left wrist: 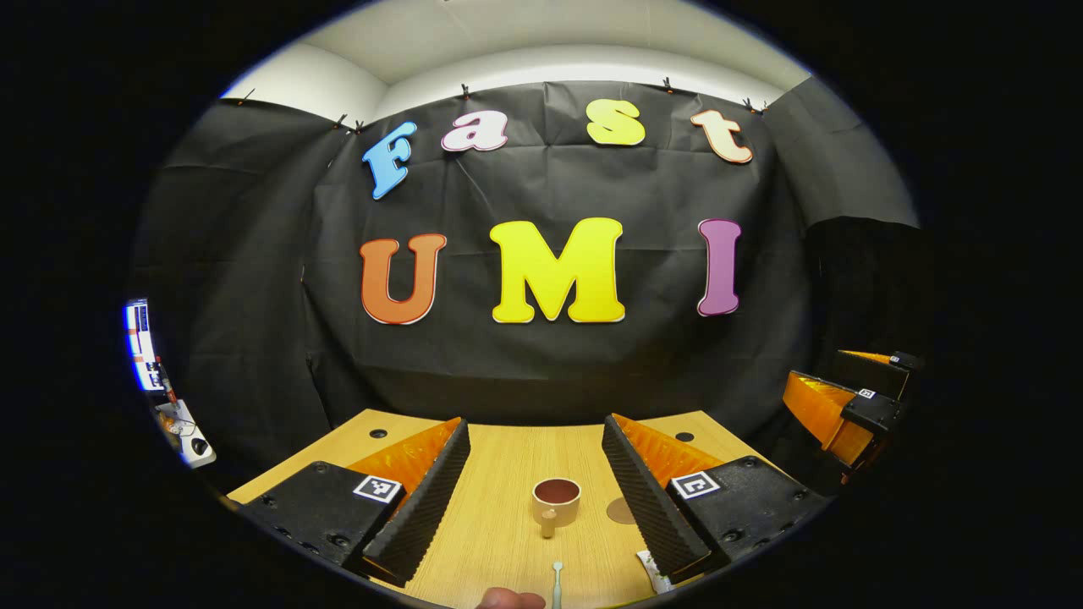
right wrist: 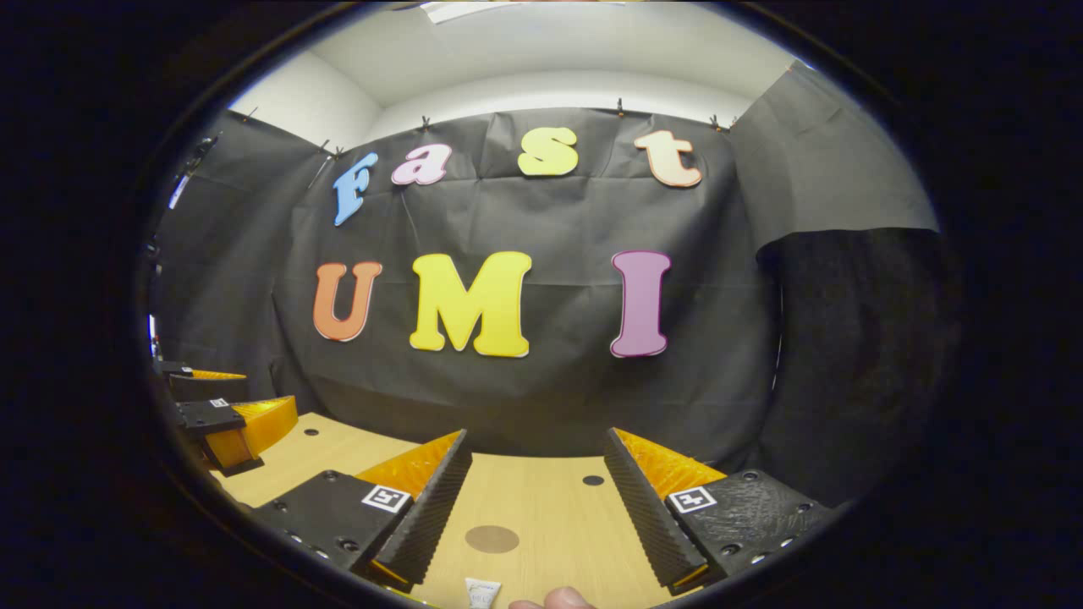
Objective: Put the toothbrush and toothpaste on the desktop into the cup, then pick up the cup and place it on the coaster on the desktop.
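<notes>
Standing upright btwn wide left tongs [left wrist: 533,491], tan cup [left wrist: 556,501], brown inside; right tongs [right wrist: 535,507] wide.

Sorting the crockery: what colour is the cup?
Beige cup, dark brown inside; clearest in the left gripper view.

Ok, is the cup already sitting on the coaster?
No, in the left gripper view the cup stands on the bare desktop, with the round coaster apart to its right.

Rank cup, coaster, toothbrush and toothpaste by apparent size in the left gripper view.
1. cup, clearly largest.
2. coaster, partly hidden behind a finger of the left tongs.
3. toothbrush and toothpaste: unranked, both cut off at the view's bottom edge.
</notes>
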The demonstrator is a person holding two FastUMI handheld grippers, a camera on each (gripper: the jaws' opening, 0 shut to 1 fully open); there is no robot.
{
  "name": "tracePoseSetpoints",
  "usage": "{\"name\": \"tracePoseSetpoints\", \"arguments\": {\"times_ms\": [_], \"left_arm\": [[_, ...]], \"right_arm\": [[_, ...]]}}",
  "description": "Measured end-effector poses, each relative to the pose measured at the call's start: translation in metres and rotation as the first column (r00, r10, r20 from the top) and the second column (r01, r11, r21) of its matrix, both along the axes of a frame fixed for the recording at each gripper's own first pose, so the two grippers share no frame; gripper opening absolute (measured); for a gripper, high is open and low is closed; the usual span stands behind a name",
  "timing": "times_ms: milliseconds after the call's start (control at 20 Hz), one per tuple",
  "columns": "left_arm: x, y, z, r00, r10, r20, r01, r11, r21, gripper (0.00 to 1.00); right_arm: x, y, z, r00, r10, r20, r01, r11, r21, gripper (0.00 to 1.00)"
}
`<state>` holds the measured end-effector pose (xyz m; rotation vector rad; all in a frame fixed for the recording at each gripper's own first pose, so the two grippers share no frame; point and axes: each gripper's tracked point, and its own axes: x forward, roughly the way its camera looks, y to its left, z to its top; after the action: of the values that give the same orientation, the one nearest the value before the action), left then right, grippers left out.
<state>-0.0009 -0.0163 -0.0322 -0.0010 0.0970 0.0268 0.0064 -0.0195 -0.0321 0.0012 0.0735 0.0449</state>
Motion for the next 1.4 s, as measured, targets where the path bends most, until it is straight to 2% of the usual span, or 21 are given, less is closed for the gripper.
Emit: {"name": "tracePoseSetpoints", "arguments": {"times_ms": [300, 550, 600, 850, 950, 1000, 1100, 1250, 1400], "left_arm": [[-0.012, -0.021, -0.056, 0.983, -0.060, -0.172, 0.059, 0.998, -0.009, 1.00], [-0.033, -0.026, -0.116, 0.930, -0.081, -0.360, 0.070, 0.997, -0.044, 1.00], [-0.038, -0.026, -0.129, 0.913, -0.080, -0.401, 0.064, 0.997, -0.052, 1.00], [-0.064, -0.032, -0.191, 0.802, -0.105, -0.588, 0.045, 0.992, -0.116, 1.00], [-0.068, -0.035, -0.212, 0.762, -0.114, -0.637, 0.047, 0.992, -0.121, 1.00], [-0.069, -0.035, -0.221, 0.745, -0.115, -0.657, 0.050, 0.992, -0.117, 1.00], [-0.067, -0.035, -0.237, 0.714, -0.124, -0.689, 0.058, 0.991, -0.118, 1.00], [-0.069, -0.034, -0.262, 0.663, -0.127, -0.738, 0.046, 0.991, -0.130, 1.00], [-0.065, -0.034, -0.281, 0.633, -0.120, -0.765, 0.022, 0.990, -0.138, 1.00]], "right_arm": [[-0.008, -0.008, -0.043, 0.992, 0.013, -0.128, -0.015, 1.000, -0.013, 0.95], [-0.018, -0.009, -0.081, 0.973, 0.031, -0.227, -0.038, 0.999, -0.028, 0.95], [-0.021, -0.008, -0.087, 0.970, 0.035, -0.240, -0.045, 0.998, -0.037, 0.97], [-0.031, -0.002, -0.117, 0.950, 0.056, -0.307, -0.077, 0.995, -0.057, 0.92], [-0.035, -0.002, -0.127, 0.943, 0.055, -0.329, -0.080, 0.995, -0.063, 0.95], [-0.037, -0.002, -0.130, 0.939, 0.055, -0.340, -0.081, 0.995, -0.064, 0.97], [-0.040, -0.001, -0.137, 0.931, 0.056, -0.360, -0.083, 0.995, -0.060, 0.92], [-0.042, -0.005, -0.145, 0.924, 0.046, -0.379, -0.076, 0.995, -0.067, 0.95], [-0.043, -0.008, -0.156, 0.915, 0.039, -0.401, -0.075, 0.994, -0.074, 0.95]]}}
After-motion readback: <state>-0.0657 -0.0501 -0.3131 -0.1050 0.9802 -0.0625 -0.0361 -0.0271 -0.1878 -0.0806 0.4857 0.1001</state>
